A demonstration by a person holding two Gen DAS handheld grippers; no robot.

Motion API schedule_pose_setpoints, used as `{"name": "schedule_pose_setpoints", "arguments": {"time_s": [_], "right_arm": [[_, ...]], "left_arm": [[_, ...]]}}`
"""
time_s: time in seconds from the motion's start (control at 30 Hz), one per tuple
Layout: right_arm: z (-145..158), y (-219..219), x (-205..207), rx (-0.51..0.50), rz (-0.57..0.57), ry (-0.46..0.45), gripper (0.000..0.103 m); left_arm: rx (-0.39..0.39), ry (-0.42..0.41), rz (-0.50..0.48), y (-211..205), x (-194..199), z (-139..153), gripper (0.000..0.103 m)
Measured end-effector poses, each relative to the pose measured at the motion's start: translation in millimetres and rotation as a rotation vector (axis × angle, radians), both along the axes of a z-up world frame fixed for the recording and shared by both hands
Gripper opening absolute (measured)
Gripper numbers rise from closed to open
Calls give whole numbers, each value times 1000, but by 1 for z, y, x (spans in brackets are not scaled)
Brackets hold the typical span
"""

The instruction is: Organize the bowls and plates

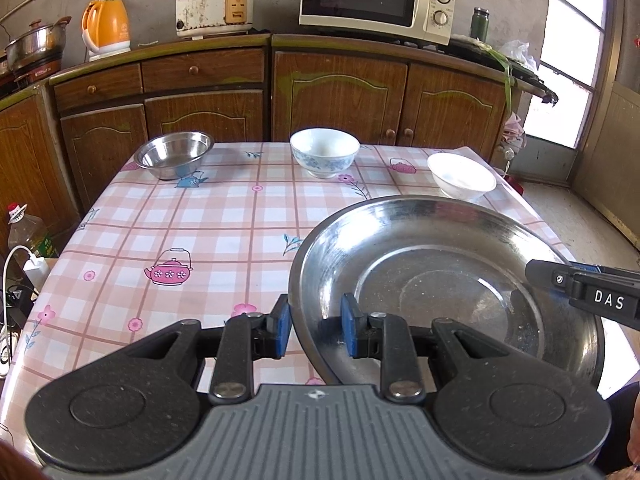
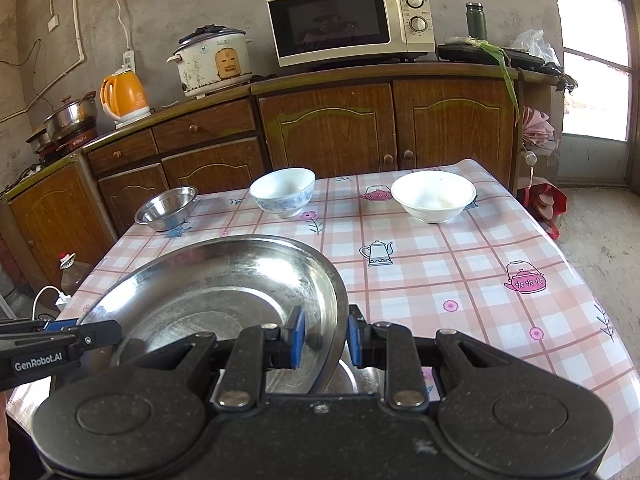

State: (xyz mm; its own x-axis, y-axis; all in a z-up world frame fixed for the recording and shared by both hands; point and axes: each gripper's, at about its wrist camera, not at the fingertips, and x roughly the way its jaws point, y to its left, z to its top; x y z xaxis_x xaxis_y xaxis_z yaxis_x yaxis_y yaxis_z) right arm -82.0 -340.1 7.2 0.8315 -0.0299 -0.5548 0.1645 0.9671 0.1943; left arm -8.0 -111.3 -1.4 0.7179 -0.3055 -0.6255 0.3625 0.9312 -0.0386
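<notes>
Holding the big steel plate [image 1: 440, 280] between us is the largest worry: we carry it over the near part of the table [image 1: 160, 216], the left gripper [image 1: 315, 330] pinching its left rim and the right gripper [image 2: 325, 334] pinching the opposite rim, both sets of fingers narrow and clamped on thin metal. In the right wrist view the plate looks tilted, and a second steel piece shows under its near edge, though we cannot tell what it is. If 1 hand drifts away from the other, or rolls, we judge the smooth rim could slide out of the blue pads [image 1: 350, 326] and the plate would clatter down.

Next in size, the plain white bowl [image 2: 434, 196] stands just beyond the plate's far edge in the left view; a forward swing could knock it.

Smaller, the blue-patterned bowl [image 1: 324, 152] and the small steel bowl [image 1: 174, 154] sit near the table's far edge, where a nudge might push them off.
</notes>
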Motion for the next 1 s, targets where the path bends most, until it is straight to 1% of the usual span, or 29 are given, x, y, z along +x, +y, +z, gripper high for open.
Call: {"name": "schedule_pose_setpoints", "arguments": {"time_s": [0.7,1.0], "right_arm": [[-24,-9,2,5,-23,63,29],[-38,-11,7,3,-35,101,29]], "left_arm": [[18,56,-14,-11,6,-22,26],[25,87,-20,-15,10,-36,26]]}}
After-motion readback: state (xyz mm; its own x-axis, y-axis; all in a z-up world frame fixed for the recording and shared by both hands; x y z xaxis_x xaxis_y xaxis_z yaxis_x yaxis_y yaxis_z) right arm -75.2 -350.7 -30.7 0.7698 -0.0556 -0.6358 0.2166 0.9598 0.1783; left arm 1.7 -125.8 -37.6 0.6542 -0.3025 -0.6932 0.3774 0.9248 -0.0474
